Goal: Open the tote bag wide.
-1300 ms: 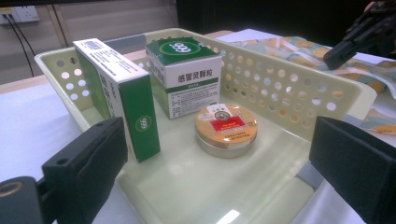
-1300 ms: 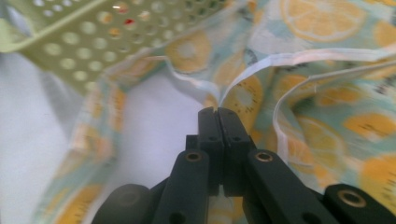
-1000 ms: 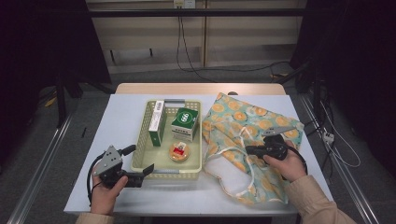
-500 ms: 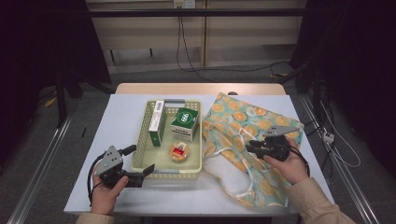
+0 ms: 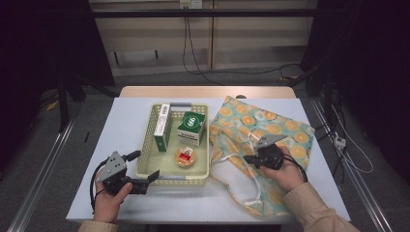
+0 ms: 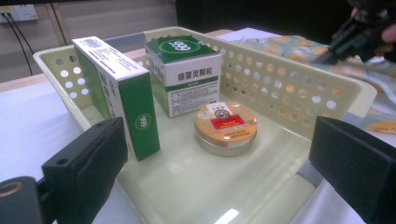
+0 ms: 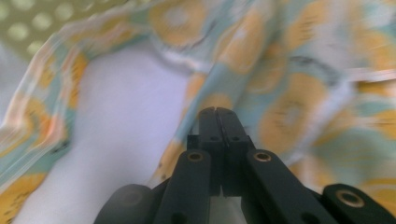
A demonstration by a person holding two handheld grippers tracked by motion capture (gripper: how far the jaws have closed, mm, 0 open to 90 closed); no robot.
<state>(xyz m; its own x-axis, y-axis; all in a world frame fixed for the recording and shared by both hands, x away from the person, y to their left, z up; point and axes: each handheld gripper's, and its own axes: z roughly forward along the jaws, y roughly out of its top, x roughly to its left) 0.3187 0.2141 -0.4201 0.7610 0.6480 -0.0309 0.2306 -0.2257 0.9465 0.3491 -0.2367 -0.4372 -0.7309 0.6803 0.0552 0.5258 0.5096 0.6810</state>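
Fabric bag (image 5: 261, 130) lies at the table's right half, beside the basket (image 5: 145, 159). Right gripper (image 5: 247, 158) is seen over the bag's mouth edge, jaws clenched together, having just closed; whether cloth is pinched cannot be told. Left gripper (image 5: 153, 176) is held released at the basket's near corner.

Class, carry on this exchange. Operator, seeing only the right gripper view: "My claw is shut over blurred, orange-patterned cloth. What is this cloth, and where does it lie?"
Observer: It is a cloth bag lying on the table, to the right of a yellow basket. Your right claw has just been closing at the bag's open rim. I cannot tell whether any cloth is pinched.
Operator: What is in the basket?
Observer: A tall green-and-white box, a squarer box and a round tin.
Operator: And the other claw?
Observer: The left claw is open at the basket's near left corner, pointing into it.
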